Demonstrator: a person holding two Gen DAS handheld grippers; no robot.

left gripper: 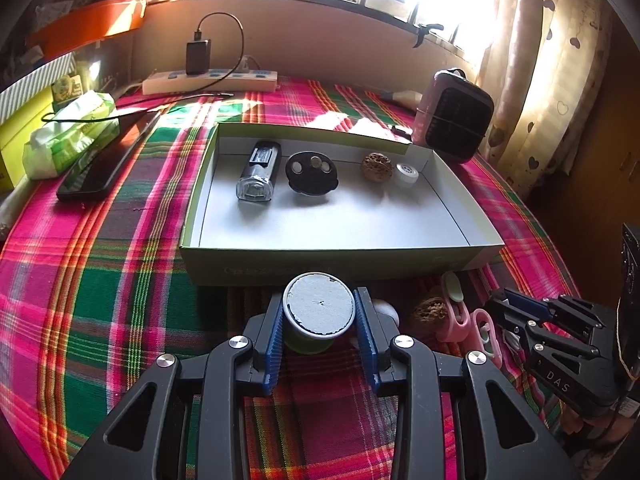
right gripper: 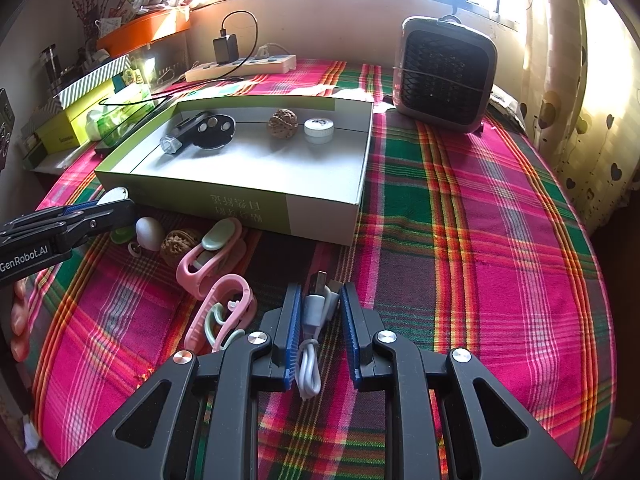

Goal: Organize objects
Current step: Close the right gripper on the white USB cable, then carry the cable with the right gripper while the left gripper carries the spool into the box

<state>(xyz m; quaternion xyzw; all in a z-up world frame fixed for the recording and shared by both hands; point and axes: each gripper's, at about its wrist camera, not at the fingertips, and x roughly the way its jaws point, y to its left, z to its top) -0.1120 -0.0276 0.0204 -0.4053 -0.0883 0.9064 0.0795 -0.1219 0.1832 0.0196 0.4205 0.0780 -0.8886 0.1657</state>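
Note:
My left gripper point(left gripper: 320, 300) is shut on a green spool with a pale round top point(left gripper: 319, 308), just in front of the near wall of a shallow green-and-white box point(left gripper: 320, 268). My right gripper point(right gripper: 321, 290) is shut on a coiled white USB cable point(right gripper: 314, 316) low over the plaid cloth. Inside the box lie a clear-ended black light point(left gripper: 259, 172), a black disc with round inserts point(left gripper: 311, 174), a walnut point(left gripper: 377, 166) and a small white jar point(left gripper: 407, 175). Outside the box, between the grippers, sit another walnut point(right gripper: 178, 242), two pink clips point(right gripper: 216, 280) and a white egg-shaped thing point(right gripper: 149, 233).
A small fan heater point(right gripper: 444, 76) stands at the back right of the box. A power strip with a charger point(right gripper: 240, 66) lies along the back wall. A phone point(left gripper: 100, 168) and a tissue pack point(left gripper: 68, 136) lie left of the box. A curtain point(right gripper: 580, 100) hangs at right.

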